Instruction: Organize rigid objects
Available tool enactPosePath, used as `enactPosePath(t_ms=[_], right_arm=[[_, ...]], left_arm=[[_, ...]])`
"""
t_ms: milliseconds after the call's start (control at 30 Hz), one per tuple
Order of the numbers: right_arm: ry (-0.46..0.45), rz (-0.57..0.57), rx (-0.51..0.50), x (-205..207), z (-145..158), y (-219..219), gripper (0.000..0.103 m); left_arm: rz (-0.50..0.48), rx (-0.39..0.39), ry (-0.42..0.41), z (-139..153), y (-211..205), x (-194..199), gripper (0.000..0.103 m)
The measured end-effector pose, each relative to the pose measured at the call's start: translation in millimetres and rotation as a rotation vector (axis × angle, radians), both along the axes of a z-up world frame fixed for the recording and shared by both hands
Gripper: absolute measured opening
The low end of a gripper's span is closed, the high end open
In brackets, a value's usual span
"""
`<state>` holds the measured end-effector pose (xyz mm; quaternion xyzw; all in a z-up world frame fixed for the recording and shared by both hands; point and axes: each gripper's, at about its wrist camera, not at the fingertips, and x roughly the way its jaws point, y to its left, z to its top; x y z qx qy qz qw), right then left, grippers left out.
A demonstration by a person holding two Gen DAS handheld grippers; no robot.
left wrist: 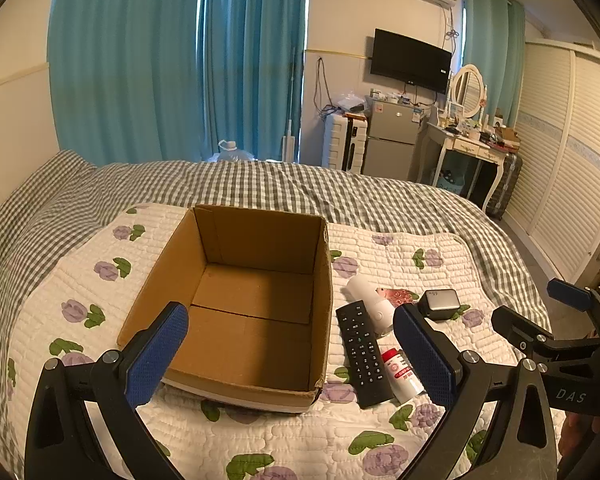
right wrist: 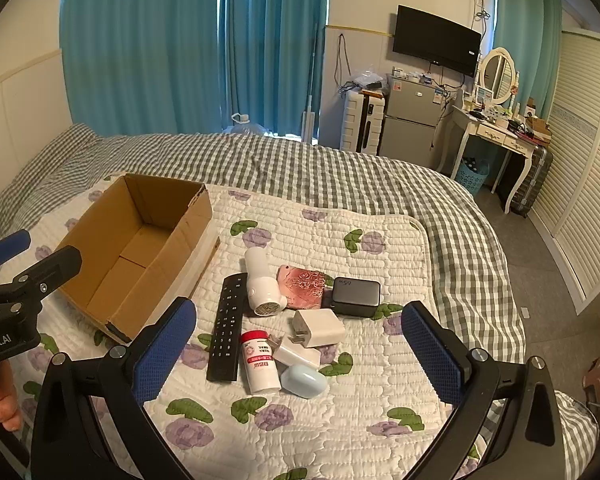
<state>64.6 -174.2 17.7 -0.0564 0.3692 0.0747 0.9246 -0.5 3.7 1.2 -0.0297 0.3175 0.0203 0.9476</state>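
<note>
An open, empty cardboard box [left wrist: 260, 236] [right wrist: 100, 236] lies on the quilt. Right of it is a cluster: a black remote [right wrist: 227, 332] [left wrist: 362, 354], a white bottle with red cap [right wrist: 260, 362] [left wrist: 402, 374], a small white hair dryer [right wrist: 262, 284] [left wrist: 370, 304], a pink patterned card [right wrist: 302, 284], a dark grey charger [right wrist: 356, 296] [left wrist: 439, 303], a white plug adapter [right wrist: 318, 326], a white block [right wrist: 298, 354] and a pale blue case [right wrist: 303, 380]. My left gripper [left wrist: 292, 356] is open over the box's near edge. My right gripper [right wrist: 300, 344] is open above the cluster.
The floral quilt [right wrist: 320, 420] covers a grey checked bed [right wrist: 340, 176]. Blue curtains, a fridge [right wrist: 410, 120], a suitcase, a dressing table [right wrist: 496, 128] and a louvred wardrobe stand beyond the bed.
</note>
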Motion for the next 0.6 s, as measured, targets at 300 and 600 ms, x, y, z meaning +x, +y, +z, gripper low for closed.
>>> enactPosePath(t_ms=[300, 600], right_arm=[[0.0, 0.002, 0.0, 1.3, 0.7, 0.3, 0.103], [0.0, 0.002, -0.003, 1.5, 1.0, 0.5, 0.103]], left_arm=[[0.001, 0.0, 0.0, -0.1, -0.3, 0.0, 0.103], [0.001, -0.001, 0.0, -0.3, -0.3, 0.0, 0.103]])
